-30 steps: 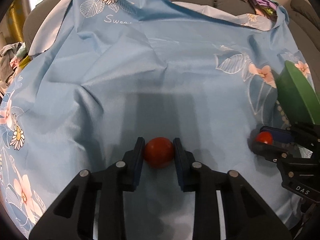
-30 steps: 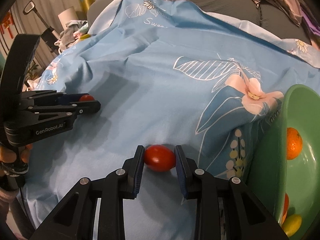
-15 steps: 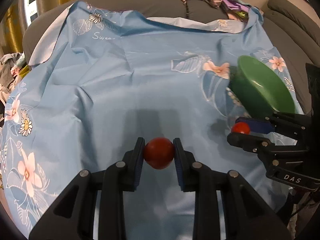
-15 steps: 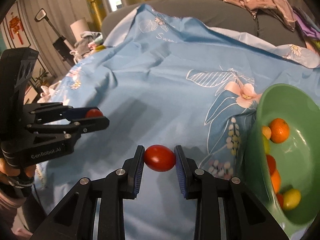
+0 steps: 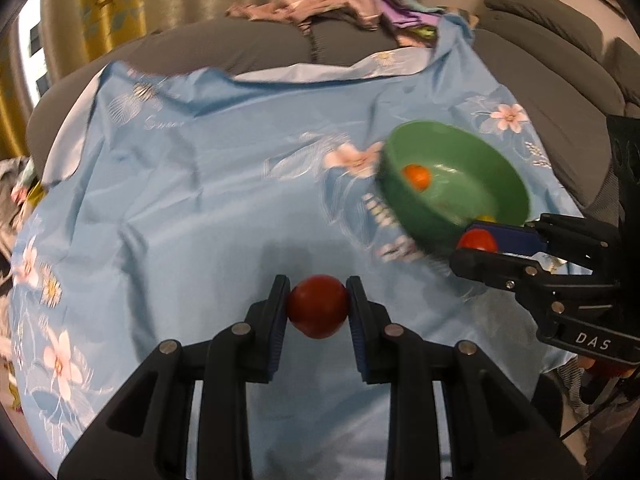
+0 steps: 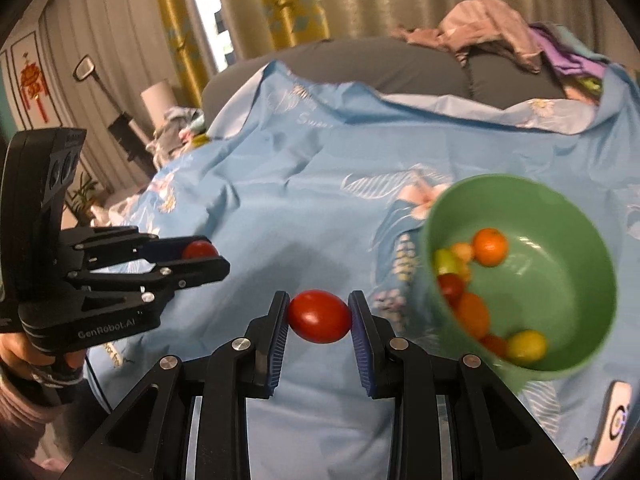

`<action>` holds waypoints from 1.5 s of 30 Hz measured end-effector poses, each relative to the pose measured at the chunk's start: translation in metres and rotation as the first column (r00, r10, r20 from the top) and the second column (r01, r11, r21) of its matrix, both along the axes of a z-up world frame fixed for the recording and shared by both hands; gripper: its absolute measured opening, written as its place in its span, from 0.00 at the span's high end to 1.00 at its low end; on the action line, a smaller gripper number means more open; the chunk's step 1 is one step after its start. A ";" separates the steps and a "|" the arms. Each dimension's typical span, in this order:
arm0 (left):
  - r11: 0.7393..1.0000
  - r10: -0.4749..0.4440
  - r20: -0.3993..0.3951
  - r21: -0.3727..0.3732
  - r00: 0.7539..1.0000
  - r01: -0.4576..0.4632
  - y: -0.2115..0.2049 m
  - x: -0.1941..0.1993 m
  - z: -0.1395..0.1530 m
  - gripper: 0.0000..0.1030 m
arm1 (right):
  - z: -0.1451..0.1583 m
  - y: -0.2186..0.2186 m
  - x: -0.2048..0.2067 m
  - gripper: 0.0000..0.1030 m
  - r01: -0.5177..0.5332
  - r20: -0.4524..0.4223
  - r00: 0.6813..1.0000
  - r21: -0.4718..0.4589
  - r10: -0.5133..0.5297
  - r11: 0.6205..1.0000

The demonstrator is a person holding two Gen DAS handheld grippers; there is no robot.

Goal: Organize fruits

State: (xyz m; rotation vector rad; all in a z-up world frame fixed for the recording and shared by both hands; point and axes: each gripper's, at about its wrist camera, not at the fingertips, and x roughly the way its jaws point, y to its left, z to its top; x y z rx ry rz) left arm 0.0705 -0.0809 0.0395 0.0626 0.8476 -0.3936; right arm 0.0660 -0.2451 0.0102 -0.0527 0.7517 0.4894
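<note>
"DAS" is showing on the right gripper and "GenRobot.AI" on the left gripper. A light-blue floral cloth reading "Sweet" is covering a grey sofa before yellow curtains. Each gripper is clamping a red tomato, the right one's lying sideways, near the green bowl of fruit.

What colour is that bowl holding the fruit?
Green; the bowl shows best in the right wrist view.

The green bowl is motion-blurred in both views. In the right wrist view its near wall hides part of the fruit pile, and a phone is cut by the frame edge.
</note>
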 end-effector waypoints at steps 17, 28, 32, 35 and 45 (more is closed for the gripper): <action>0.971 -0.236 0.018 0.036 0.972 0.235 -0.141 0.057 0.003 0.72 | 0.007 -0.115 0.030 0.68 0.275 0.034 0.961 -0.011 -0.274 0.961; 0.974 -0.206 -0.026 0.086 0.978 0.208 -0.150 0.067 -0.007 0.39 | -0.006 -0.126 0.041 0.68 0.300 -0.014 0.954 -0.035 -0.301 0.953; 0.979 -0.182 -0.015 0.094 0.983 0.183 -0.144 0.062 0.002 0.25 | 0.004 -0.122 0.037 0.68 0.307 -0.005 0.951 -0.052 -0.308 0.950; 0.981 -0.167 -0.003 0.099 0.986 0.167 -0.138 0.057 0.012 0.17 | 0.013 -0.120 0.033 0.62 0.310 0.001 0.951 -0.068 -0.310 0.948; 0.996 -0.050 -0.017 0.077 0.999 0.051 -0.116 0.051 0.051 0.01 | 0.049 -0.115 0.021 0.61 0.322 -0.031 0.944 -0.115 -0.328 0.940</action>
